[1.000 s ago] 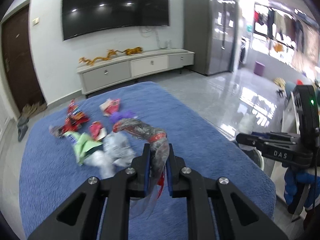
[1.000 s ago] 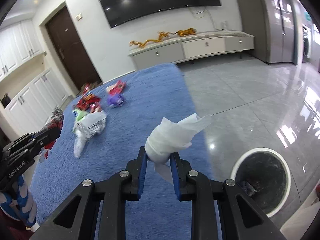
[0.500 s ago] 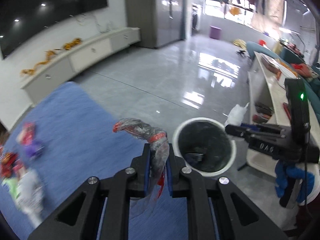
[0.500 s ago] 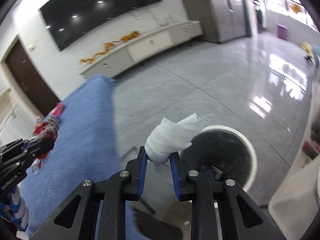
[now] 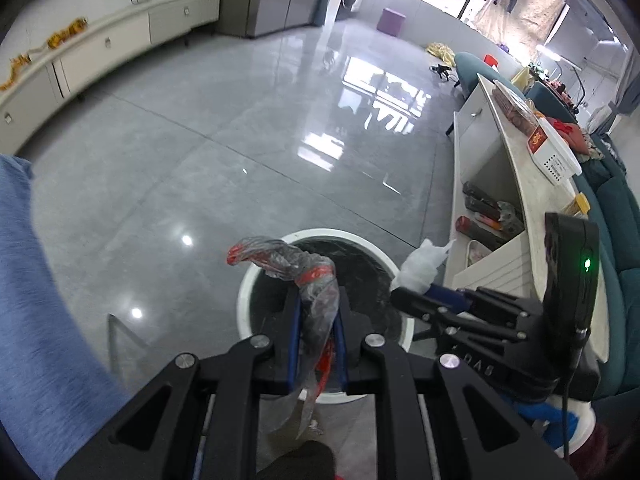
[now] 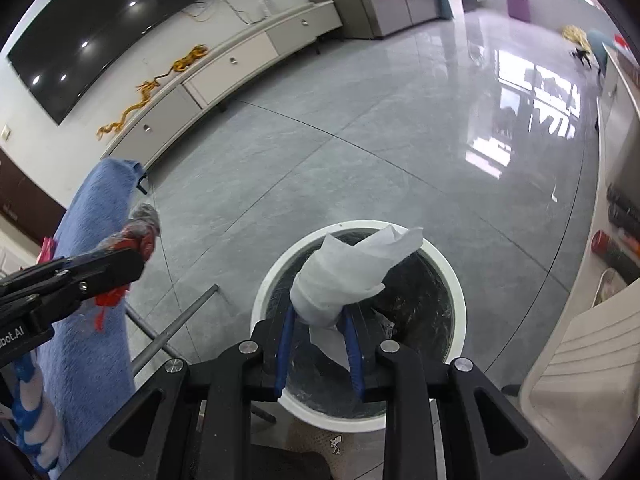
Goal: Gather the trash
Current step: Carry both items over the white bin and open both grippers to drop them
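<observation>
My left gripper is shut on a crumpled clear plastic wrapper with red print and holds it over the near rim of a round white bin with a black liner. My right gripper is shut on a wad of white tissue and holds it above the same bin. In the left wrist view the right gripper and its tissue hang over the bin's right rim. In the right wrist view the left gripper with the wrapper is off to the left.
The blue cloth-covered table lies to the left, its edge also in the right wrist view. A white shelf unit stands close on the right of the bin. Glossy grey floor stretches ahead to a white TV cabinet.
Both grippers have swung right from the table, with their loads still held, and now hang over the bin. The bin has come closer and lower in both views.
</observation>
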The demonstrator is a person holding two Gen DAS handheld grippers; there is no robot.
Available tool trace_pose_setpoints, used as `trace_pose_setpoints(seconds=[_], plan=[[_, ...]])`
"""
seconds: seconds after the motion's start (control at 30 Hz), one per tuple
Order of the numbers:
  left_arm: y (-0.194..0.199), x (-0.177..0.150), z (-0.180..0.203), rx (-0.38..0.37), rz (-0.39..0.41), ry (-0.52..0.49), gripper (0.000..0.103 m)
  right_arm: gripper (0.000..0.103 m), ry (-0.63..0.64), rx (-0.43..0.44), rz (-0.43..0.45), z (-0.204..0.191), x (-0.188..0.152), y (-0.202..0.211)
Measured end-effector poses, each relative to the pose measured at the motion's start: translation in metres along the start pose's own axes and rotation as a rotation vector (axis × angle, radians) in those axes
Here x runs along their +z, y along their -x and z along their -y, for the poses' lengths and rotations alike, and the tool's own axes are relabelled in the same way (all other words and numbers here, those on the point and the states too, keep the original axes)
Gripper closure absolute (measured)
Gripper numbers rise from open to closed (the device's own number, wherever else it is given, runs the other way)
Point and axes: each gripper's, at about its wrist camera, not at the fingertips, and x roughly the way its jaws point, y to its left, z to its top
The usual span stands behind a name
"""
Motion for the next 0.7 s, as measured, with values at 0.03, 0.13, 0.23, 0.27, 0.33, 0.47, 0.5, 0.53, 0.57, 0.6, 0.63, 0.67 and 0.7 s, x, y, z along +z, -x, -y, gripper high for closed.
trace_pose_setpoints(seconds=[0.03,0.13,0.23,0.27,0.33,0.47,0.5,0.53,0.57,0.6,0.63,0.67,0.7], plan=[[-0.006,0.003,0.0,-0.016,-0.013,0.01,0.085,0.068,-0.014,-0.003,-0.007,0.004,0.0,-0.003],[-0.016,0.006,-0.002,-0.05,-0.042,0.042,0.058,0.055,-0.017,-0.029,-0.015,0.009,0.001,-0.005],[-0.016,0.01,0.001,-0.063,-0.031,0.055,0.048,0.048,-0.025,-0.052,-0.019,0.013,-0.001,-0.004],[-0.014,0.009,0.0,-0.066,-0.03,0.058,0.048,0.048,-0.027,-0.058,-0.017,0.014,-0.002,-0.003],[-0.012,0.008,0.001,-0.068,-0.026,0.059,0.048,0.048,-0.032,-0.066,-0.013,0.015,-0.004,0.003],[0.005,0.002,0.004,-0.05,0.032,0.047,0.048,0.048,-0.024,-0.091,0.001,0.014,-0.006,0.016],[0.011,-0.001,0.004,-0.045,0.055,0.047,0.048,0.047,-0.024,-0.098,0.006,0.014,-0.008,0.021],[0.02,-0.004,0.004,-0.04,0.087,0.052,0.048,0.047,-0.023,-0.108,0.013,0.013,-0.009,0.026],[0.027,-0.007,0.003,-0.039,0.111,0.06,0.048,0.047,-0.023,-0.116,0.021,0.013,-0.01,0.031],[0.033,-0.008,0.003,-0.038,0.132,0.065,0.048,0.046,-0.024,-0.118,0.026,0.012,-0.011,0.033],[0.042,-0.012,0.003,-0.035,0.161,0.07,0.048,0.046,-0.027,-0.118,0.037,0.011,-0.012,0.039],[0.049,-0.014,0.002,-0.03,0.174,0.069,0.048,0.046,-0.027,-0.118,0.045,0.009,-0.014,0.044],[0.055,-0.017,0.001,-0.028,0.177,0.063,0.048,0.046,-0.027,-0.119,0.054,0.006,-0.013,0.048]])
